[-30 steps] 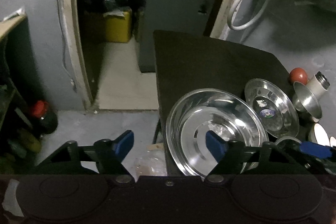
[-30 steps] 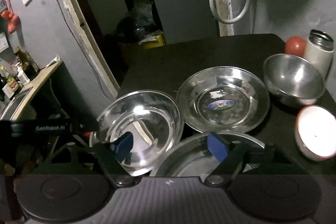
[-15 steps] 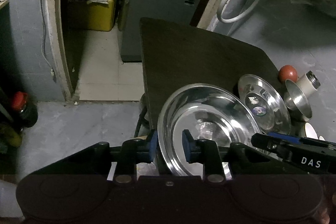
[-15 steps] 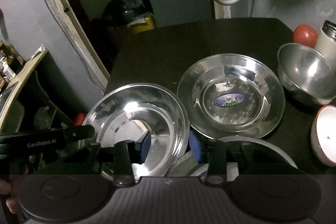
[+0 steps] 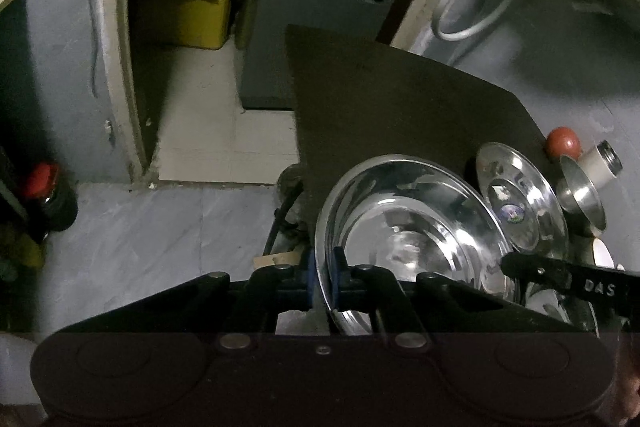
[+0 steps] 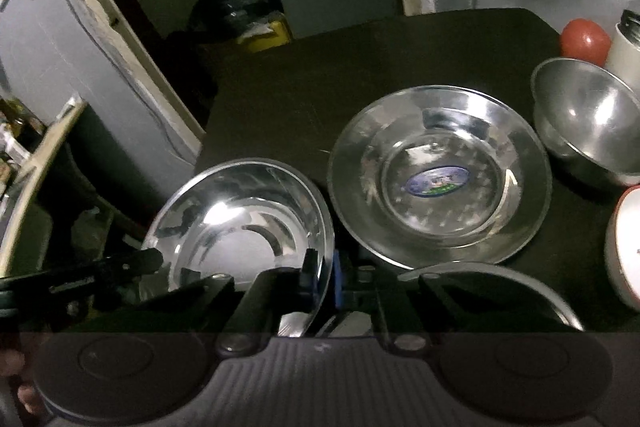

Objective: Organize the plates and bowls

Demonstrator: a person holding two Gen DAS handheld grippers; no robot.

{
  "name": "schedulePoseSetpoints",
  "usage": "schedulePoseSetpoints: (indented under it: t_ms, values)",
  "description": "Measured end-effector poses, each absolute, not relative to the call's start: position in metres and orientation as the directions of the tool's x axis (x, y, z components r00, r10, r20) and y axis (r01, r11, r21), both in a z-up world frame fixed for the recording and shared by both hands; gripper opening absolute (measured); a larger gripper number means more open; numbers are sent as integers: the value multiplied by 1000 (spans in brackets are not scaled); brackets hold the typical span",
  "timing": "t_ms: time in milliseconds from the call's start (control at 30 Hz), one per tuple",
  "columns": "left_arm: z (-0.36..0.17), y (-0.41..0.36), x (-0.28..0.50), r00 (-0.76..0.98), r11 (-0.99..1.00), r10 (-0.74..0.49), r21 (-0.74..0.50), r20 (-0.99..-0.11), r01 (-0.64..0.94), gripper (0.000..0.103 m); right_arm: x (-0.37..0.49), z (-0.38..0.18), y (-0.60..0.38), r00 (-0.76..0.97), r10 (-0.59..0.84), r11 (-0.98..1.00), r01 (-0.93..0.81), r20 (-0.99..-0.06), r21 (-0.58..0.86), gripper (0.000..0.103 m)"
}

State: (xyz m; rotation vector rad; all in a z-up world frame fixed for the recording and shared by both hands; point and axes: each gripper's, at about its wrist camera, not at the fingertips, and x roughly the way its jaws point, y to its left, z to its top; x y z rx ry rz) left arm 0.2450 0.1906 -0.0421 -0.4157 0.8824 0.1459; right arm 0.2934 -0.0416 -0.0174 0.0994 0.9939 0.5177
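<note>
Both grippers are clamped on the same steel plate (image 5: 408, 227), which sits at the counter (image 5: 392, 107) corner nearest the doorway: the left gripper (image 5: 323, 279) has its jaws closed on the plate's left rim, the right gripper (image 6: 320, 277) has its jaws closed on the opposite, right rim. Just right of this plate lies the labelled plate (image 6: 438, 179); a third plate (image 6: 492, 287) lies nearer the camera than that one. Any lift probably needs both sides rising together, level.

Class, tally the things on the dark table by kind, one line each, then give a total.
Steel plates: 3
Steel bowl: 1
White bowl: 1
Flask: 1
Red ball: 1
Total: 7
</note>
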Motion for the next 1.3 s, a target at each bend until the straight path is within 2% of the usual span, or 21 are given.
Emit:
schedulePoseSetpoints:
  t_ms: [300, 533, 900, 1300]
  values:
    - [-18, 194, 232, 668, 910, -3, -279, -744, -307, 7, 280, 1, -53, 465, 530, 843, -375, -709, 385, 9]
    - [-1, 162, 236, 692, 928, -54, -292, -720, -232, 7, 266, 17, -101, 521, 508, 861, -319, -686, 396, 9]
    - [-9, 72, 247, 634, 966, -188, -258, -750, -19, 8, 226, 4, -188, 562, 399, 908, -130, -724, 400, 9]
    - [-21, 29, 248, 575, 992, -123, -103, -809, 67, 10, 213, -8, -202, 533, 356, 927, -97, -768, 362, 10]
